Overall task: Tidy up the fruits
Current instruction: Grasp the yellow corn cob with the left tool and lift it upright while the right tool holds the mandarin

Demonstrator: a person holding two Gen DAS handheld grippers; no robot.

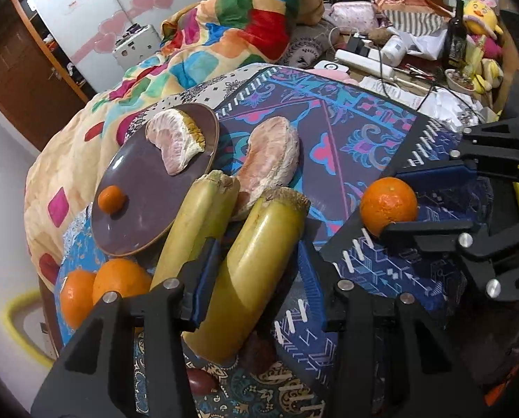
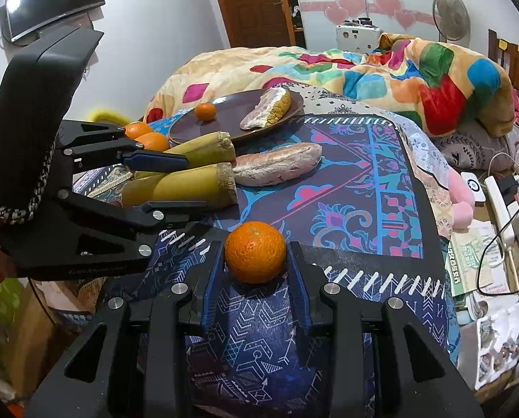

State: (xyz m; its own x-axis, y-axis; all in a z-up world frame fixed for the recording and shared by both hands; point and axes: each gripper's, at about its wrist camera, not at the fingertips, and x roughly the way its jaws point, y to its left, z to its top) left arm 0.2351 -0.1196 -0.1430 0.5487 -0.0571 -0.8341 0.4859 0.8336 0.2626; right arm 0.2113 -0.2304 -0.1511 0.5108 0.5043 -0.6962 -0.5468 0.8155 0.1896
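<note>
My left gripper (image 1: pixel 259 244) is shut on a yellow-green sugarcane piece (image 1: pixel 256 278), its blue pads against the cane's sides. The right wrist view shows that gripper (image 2: pixel 195 184) from the side, around the nearer cane (image 2: pixel 182 184). A second cane piece (image 1: pixel 200 219) lies just left of it. My right gripper (image 2: pixel 256 247) is shut on an orange (image 2: pixel 254 252) just over the patterned cloth (image 2: pixel 346 188). A brown plate (image 1: pixel 147 209) holds a peeled pomelo segment (image 1: pixel 175 139) and a small orange (image 1: pixel 111 199). Another pomelo segment (image 1: pixel 273 160) lies on the cloth beyond the canes.
Two oranges (image 1: pixel 120 278) sit at the table's left edge below the plate. A dark red fruit (image 1: pixel 203 379) lies under my left gripper. A colourful blanket (image 1: pixel 245 24) is heaped behind the table. A bottle (image 1: pixel 456 38), a power strip (image 1: pixel 364 61) and cables crowd the right side.
</note>
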